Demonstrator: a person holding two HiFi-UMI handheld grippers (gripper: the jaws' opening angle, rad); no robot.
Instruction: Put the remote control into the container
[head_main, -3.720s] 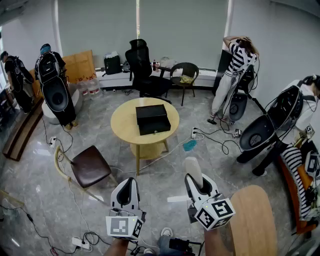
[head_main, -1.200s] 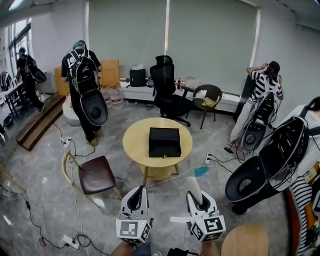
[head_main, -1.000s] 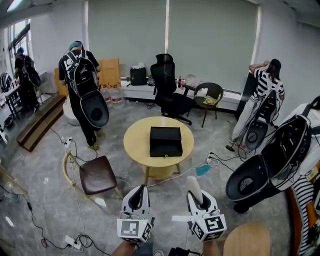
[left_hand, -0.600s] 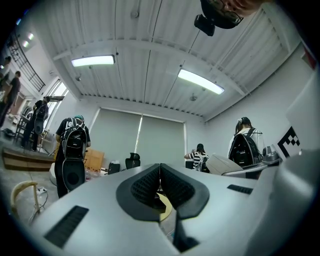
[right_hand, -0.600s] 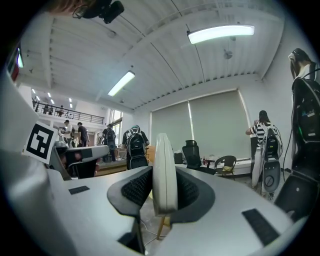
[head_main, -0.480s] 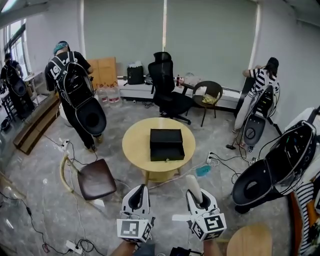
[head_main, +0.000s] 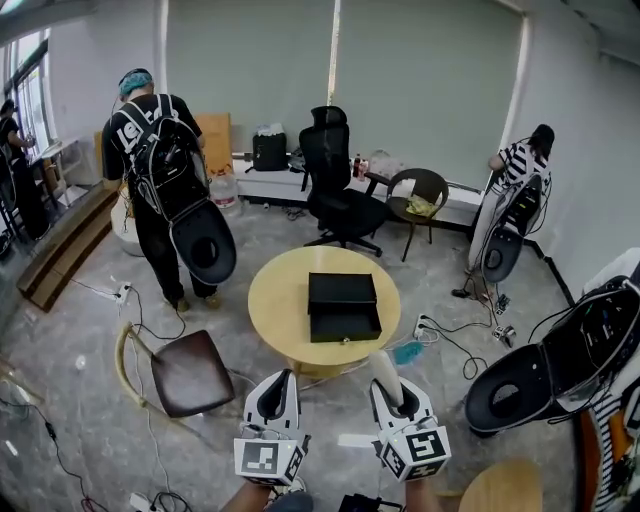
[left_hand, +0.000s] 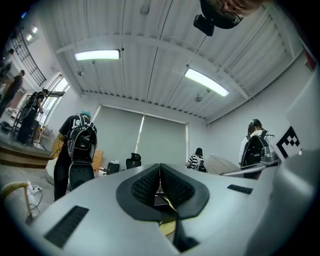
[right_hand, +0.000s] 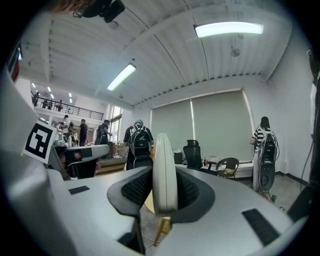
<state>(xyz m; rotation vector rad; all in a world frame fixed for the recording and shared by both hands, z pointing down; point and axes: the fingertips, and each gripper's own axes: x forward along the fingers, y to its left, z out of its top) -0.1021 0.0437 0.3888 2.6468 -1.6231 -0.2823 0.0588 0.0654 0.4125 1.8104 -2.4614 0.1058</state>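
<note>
A white remote control (head_main: 385, 375) stands up out of my right gripper (head_main: 397, 392), whose pads are shut on it; in the right gripper view the remote control (right_hand: 164, 172) fills the gap between the jaws. My left gripper (head_main: 275, 393) is shut with nothing in it, its pads (left_hand: 150, 186) meeting in the left gripper view. Both grippers hang low in the head view, well short of the table. The container, a black box (head_main: 343, 305) with a drawer front, sits on the round wooden table (head_main: 280, 300) ahead of me.
A brown chair (head_main: 185, 370) stands left of the table. A person with a black backpack (head_main: 165, 190) stands at the left rear. A black office chair (head_main: 335, 180) and a dark armchair (head_main: 415, 195) lie beyond the table. Cables cross the floor (head_main: 450, 335). A wooden tabletop (head_main: 505, 487) is lower right.
The view has drifted closer to the table. The person with the backpack has walked toward the right. Both grippers keep their places low in the view, the remote control still in the right one.
</note>
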